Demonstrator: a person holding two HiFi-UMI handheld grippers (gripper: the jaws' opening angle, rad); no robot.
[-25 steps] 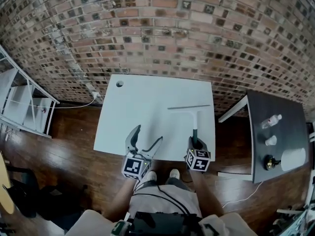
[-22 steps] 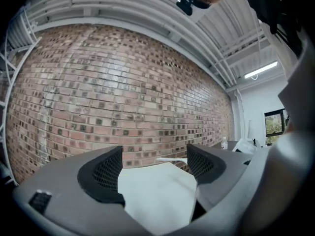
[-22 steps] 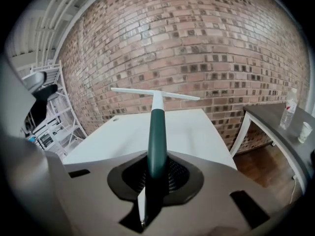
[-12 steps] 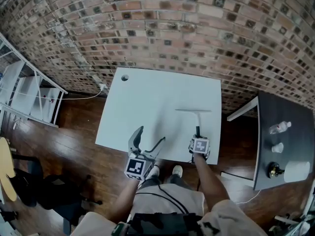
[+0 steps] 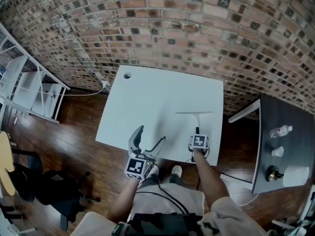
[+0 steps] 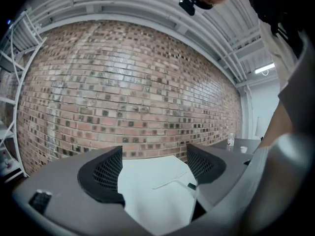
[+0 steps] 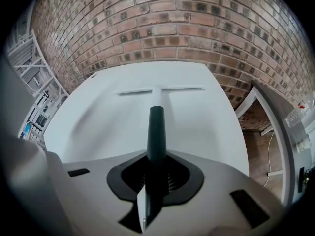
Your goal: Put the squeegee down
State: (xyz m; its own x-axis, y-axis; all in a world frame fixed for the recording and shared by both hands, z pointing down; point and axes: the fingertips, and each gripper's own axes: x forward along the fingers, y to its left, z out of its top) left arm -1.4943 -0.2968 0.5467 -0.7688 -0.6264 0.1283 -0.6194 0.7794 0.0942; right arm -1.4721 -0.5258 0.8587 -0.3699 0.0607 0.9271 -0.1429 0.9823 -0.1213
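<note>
The squeegee (image 5: 195,115) has a dark green handle (image 7: 156,124) and a long pale blade (image 7: 160,89) that lies across the white table (image 5: 147,102), near its right side. My right gripper (image 5: 197,133) stands at the table's front edge, pointing steeply down, and is shut on the handle's near end; its jaws (image 7: 156,168) press on both sides of it. To the left, my left gripper (image 5: 148,138) hovers open over the front edge with nothing between its jaws. In the left gripper view its gripper (image 6: 155,168) faces the squeegee (image 6: 172,181) across the table.
A brick wall (image 5: 162,28) stands behind the table, which has a round cable hole (image 5: 127,75) at its far left corner. A dark side table (image 5: 283,141) at the right carries a bottle (image 5: 280,131), a cup and a paper roll. White shelving (image 5: 29,92) stands left.
My right gripper has come down toward the table's front edge with the squeegee, tipping steeply downward; the blade now lies low on the table. The left gripper has hardly moved.
</note>
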